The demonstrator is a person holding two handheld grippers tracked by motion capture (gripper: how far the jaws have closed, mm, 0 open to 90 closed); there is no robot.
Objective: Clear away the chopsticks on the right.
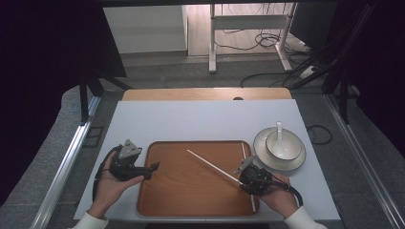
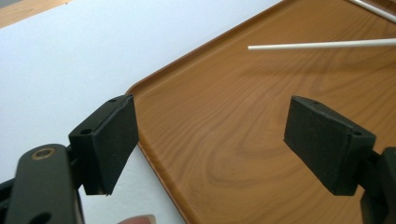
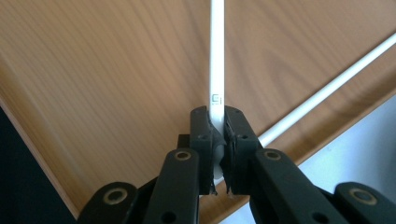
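At the left of the high view the left gripper [image 1: 154,168] rests in the person's left hand [image 1: 111,183] at the tray's left edge, its jaws pointing right over the rim; the grey plate [image 1: 129,149] sits on top of it. In the left gripper view its jaws stand wide apart with nothing between them, the left pad over the white table [image 2: 70,56] and the right pad over the brown wood-grain tray [image 2: 224,140], whose rounded corner lies between the two. The tray [image 1: 191,191] lies on the near middle of the table [image 1: 200,119]. Over its right half a white chopstick [image 1: 210,165] slants from the tray's middle down to the right, its near end clamped in the right gripper [image 1: 241,180], which the right hand [image 1: 279,195] holds at the tray's near right corner. The right gripper view shows those jaws closed tight on the stick's [image 3: 216,60] thick end, where a small square mark is printed, with the rest of it running straight away above the tray. A second chopstick [image 1: 247,179] lies flat along the tray's right edge, passing just beside the gripper; in the right gripper view it [image 3: 327,91] crosses on a slant at the right. Further right, on the table just beside the tray's far right corner, stands a white plate [image 1: 296,160] bearing a white bowl [image 1: 286,148] with a white spoon [image 1: 279,131] in it.
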